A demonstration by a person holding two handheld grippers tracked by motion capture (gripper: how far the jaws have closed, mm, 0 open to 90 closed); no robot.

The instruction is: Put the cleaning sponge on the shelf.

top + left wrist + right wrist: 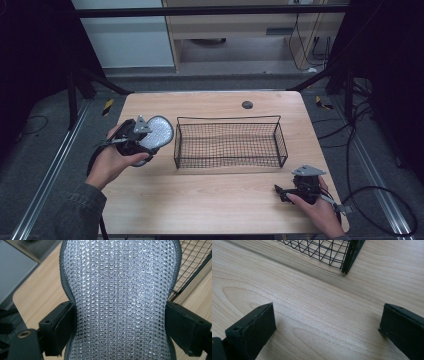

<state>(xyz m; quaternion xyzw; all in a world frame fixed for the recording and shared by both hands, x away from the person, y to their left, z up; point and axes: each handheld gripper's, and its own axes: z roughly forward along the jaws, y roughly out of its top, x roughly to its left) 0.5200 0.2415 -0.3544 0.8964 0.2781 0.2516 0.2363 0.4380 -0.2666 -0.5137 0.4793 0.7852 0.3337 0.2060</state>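
Note:
A silvery mesh pad [159, 131] with a grey edge, oval and narrowed at the waist, hangs above the table's left side, just left of the wire basket [227, 119]. My left gripper [146, 138] is shut on it. In the left gripper view the pad [120, 277] rises between the two black pads [62, 325], which press on its narrow waist. My right gripper [278, 190] rests low at the table's front right, pointing left. In the right gripper view it [327, 327] is open over bare wood, with nothing between its fingers.
The black wire basket stands in the middle of the wooden table [210, 200], with nothing seen inside; its corner [347, 257] lies ahead of my right gripper. A small dark round hole [247, 104] sits near the far edge. Cables lie on the floor at the right.

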